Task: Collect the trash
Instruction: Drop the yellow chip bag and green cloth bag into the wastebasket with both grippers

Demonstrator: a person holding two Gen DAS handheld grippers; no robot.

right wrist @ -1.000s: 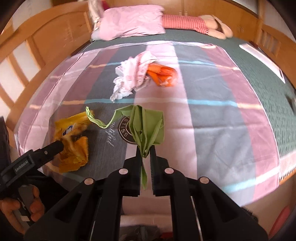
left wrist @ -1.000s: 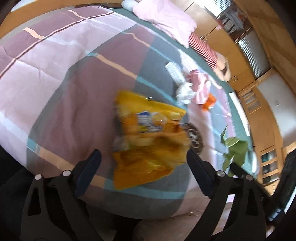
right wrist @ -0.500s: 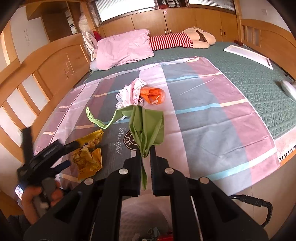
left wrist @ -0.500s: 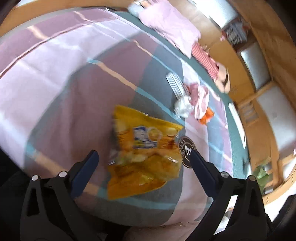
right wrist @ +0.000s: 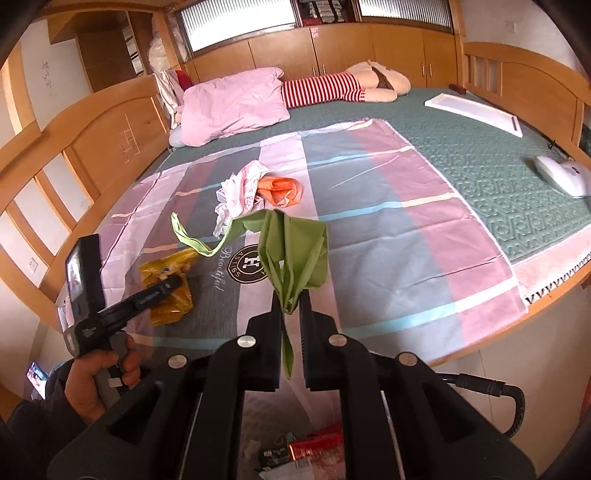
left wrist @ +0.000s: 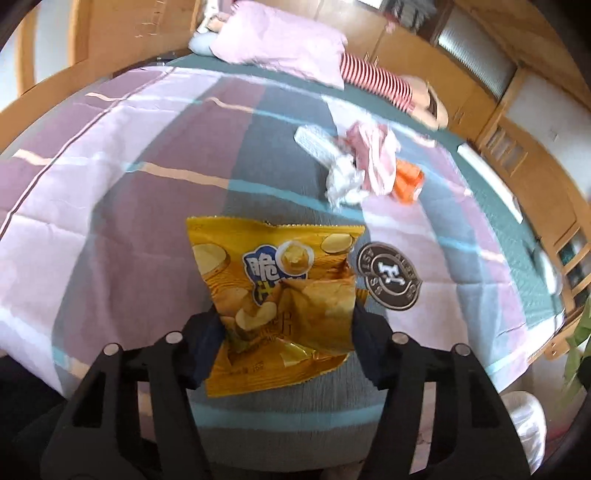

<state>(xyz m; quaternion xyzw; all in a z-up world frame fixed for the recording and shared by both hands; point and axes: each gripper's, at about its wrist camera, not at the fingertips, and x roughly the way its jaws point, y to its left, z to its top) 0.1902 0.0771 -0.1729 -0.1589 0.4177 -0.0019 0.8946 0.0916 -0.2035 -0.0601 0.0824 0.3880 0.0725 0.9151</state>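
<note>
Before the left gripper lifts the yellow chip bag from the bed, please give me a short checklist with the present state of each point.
1. Chip bag between left gripper fingers, which have just been closing: ok.
2. Fingers firmly pinching it: cannot tell.
3. Green bag clamped in right gripper: ok.
4. Green bag clear of the left gripper: ok.
5. Other trash, white wrapper and orange bag, collected: not ok.

It was a bedroom in a home. A wide bed (right wrist: 480, 177) with a curved wooden headboard (right wrist: 110, 125) filled the view, a striped pink and grey quilt (right wrist: 388, 221) spread over its green mattress cover. A pink pillow (right wrist: 232, 107) and a plush toy in red and white stripes (right wrist: 332, 86) lay at the head edge. Wooden wall cupboards (right wrist: 332, 51) ran behind, under ribbed glass windows (right wrist: 236, 22).
</note>
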